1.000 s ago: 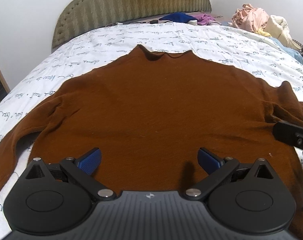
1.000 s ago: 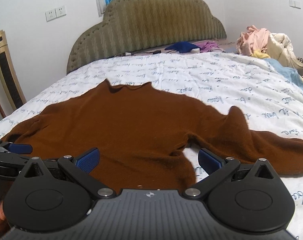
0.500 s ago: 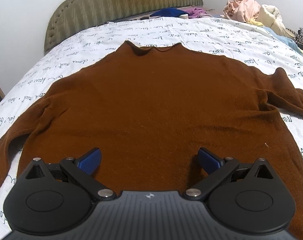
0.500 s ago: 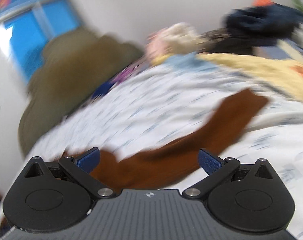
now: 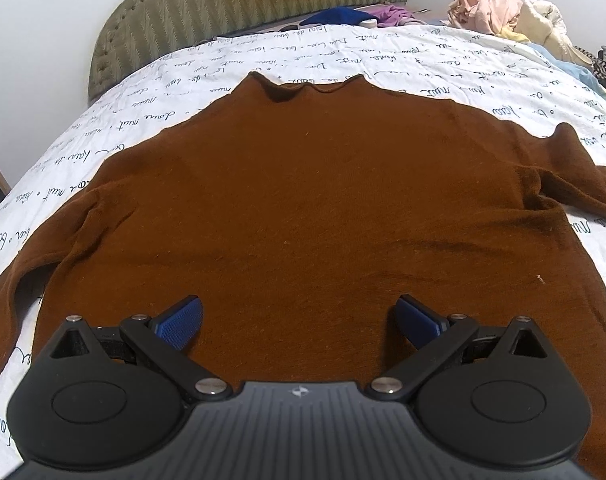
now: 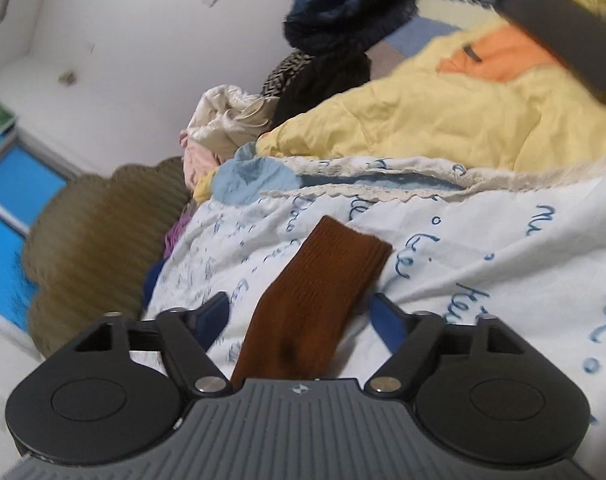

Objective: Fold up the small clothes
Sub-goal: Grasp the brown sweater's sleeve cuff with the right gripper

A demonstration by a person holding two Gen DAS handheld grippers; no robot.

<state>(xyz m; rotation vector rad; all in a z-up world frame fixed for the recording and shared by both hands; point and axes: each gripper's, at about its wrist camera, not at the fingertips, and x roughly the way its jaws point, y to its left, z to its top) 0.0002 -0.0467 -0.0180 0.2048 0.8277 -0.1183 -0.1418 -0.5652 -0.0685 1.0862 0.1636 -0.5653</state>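
A: Where's the brown sweater [image 5: 303, 200] lying?

B: Flat on the white bedspread [image 5: 423, 64] with blue handwriting print, collar up at twelve o'clock toward the olive headboard [image 5: 231, 4], hem down at six under the left gripper [image 5: 299, 320]. One sleeve runs off at eight o'clock, the other bunches at the shoulder and leaves the left wrist view at three.

A: And the left gripper's jaws?

B: Spread wide, blue pads well apart, poised over the lower body of the sweater. Nothing is pinched between them; I can't tell whether the tips touch the knit.

A: The right gripper [image 6: 303, 320]?

B: It's at the end of that far sleeve. Its view is rolled, so the bed slants. The ribbed sleeve cuff [image 6: 335, 264] runs from six o'clock up between the two fingers toward one o'clock. The jaws are closing, the cuff sits between them, but there's still a gap on either side, so the pads aren't pressing yet.

A: Anything else around?

B: A yellow quilt [image 6: 443, 120] at one o'clock in the right view, dark clothing [image 6: 343, 12] piled above it, and a heap of pink and cream clothes [image 5: 503, 4] at one o'clock in the left view, near the bed's far corner
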